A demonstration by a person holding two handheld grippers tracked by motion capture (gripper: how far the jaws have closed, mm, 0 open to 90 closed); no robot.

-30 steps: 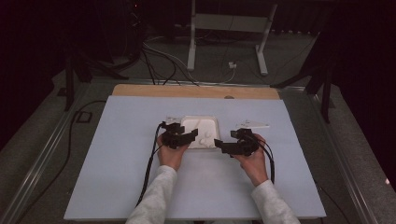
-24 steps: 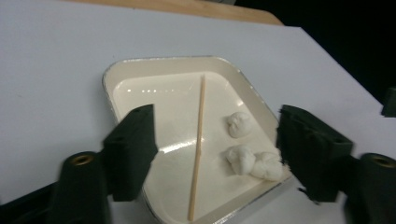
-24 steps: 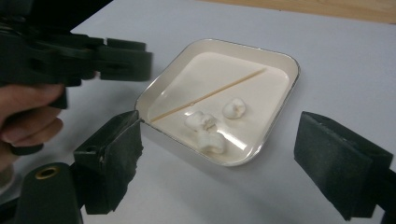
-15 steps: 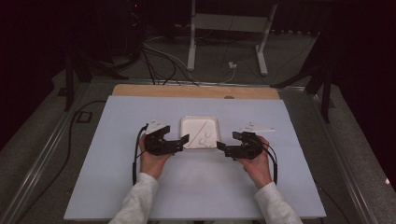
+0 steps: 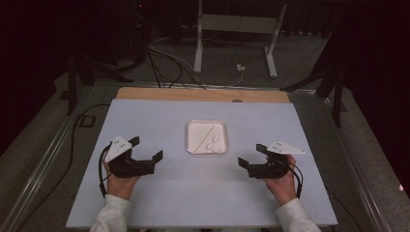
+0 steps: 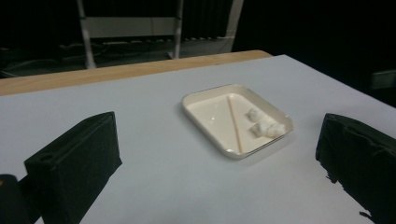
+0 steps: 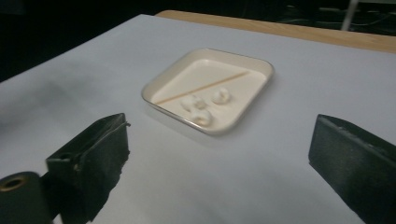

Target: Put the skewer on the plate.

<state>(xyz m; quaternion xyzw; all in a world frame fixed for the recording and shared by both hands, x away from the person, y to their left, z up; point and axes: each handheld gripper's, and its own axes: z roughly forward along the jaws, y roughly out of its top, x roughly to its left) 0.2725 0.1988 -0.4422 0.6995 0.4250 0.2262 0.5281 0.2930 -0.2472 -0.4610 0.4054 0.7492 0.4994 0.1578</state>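
On the left of the high view I see my left gripper (image 5: 153, 158) low over the pale table (image 5: 159, 193), in the lower left part of the frame, with its jaws pointing toward the middle. They stand spread wide with nothing between them — they have just been opening. In the left gripper view the two black pads sit at the lower corners and bare table lies in the gap.

At the centre of the high view, slightly above the middle, sits the white tray (image 5: 193, 126), flat on the table and well apart from both grippers. Inside it a thin wooden stick (image 5: 205, 134) lies on the diagonal, and a few small white cotton balls (image 5: 213, 141) rest beside it toward the tray's lower right corner. The left gripper view shows the stick (image 6: 234, 123) with the balls (image 6: 266, 125) to its right.

Lower right in the high view is my right gripper (image 5: 244, 163), jaws pointing in toward the middle — spread as well, holding nothing, and just now opening a little further.
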